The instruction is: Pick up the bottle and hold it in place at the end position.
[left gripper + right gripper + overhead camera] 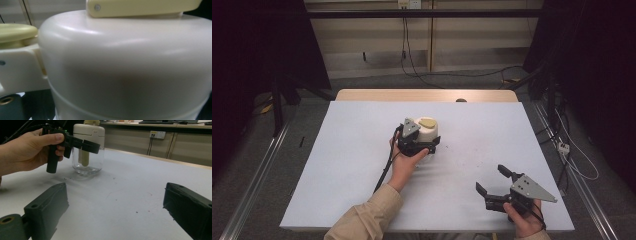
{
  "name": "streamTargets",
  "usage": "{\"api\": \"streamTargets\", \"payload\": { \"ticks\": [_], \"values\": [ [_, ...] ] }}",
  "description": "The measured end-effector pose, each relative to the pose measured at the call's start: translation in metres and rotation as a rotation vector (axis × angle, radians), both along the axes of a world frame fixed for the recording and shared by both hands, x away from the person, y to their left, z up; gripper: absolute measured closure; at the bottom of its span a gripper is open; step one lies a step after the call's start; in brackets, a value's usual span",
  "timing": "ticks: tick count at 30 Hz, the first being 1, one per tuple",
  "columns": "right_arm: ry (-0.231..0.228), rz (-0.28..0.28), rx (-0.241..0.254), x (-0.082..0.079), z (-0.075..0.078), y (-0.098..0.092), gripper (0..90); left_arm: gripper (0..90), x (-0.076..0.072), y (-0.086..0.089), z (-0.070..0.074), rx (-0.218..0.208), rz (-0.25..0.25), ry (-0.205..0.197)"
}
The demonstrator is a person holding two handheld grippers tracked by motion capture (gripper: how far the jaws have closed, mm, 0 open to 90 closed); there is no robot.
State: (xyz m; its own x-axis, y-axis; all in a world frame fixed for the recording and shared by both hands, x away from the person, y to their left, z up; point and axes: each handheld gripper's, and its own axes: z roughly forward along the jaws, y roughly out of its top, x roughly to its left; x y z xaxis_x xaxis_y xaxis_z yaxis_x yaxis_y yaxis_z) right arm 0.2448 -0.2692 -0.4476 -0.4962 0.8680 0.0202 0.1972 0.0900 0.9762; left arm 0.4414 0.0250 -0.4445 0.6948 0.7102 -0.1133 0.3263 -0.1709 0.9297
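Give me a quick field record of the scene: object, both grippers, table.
object: glass jar with white pump lid, upright mid-table
lid detail: pale yellow handle on top
left gripper: at the jar's lid, jaws around its sides; contact cannot be told
right gripper: open, near the table's front right, holding nothing
table: white cover, small dark specks

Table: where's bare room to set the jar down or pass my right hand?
Bare patches: the left side of the table, the far right corner, and the middle strip between the jar and the right gripper. It is crowded at the jar, where the left gripper sits against it.
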Motion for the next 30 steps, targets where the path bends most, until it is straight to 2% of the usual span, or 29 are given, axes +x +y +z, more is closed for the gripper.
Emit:
{"api": "streamTargets", "payload": {
  "ticks": [30],
  "values": [
    [0.000,0.007,0.001,0.0001,0.0000,-0.0002,5.1,5.2,0.0053,-0.0078,0.0063,0.018,-0.005,-0.011]
  ]
}}
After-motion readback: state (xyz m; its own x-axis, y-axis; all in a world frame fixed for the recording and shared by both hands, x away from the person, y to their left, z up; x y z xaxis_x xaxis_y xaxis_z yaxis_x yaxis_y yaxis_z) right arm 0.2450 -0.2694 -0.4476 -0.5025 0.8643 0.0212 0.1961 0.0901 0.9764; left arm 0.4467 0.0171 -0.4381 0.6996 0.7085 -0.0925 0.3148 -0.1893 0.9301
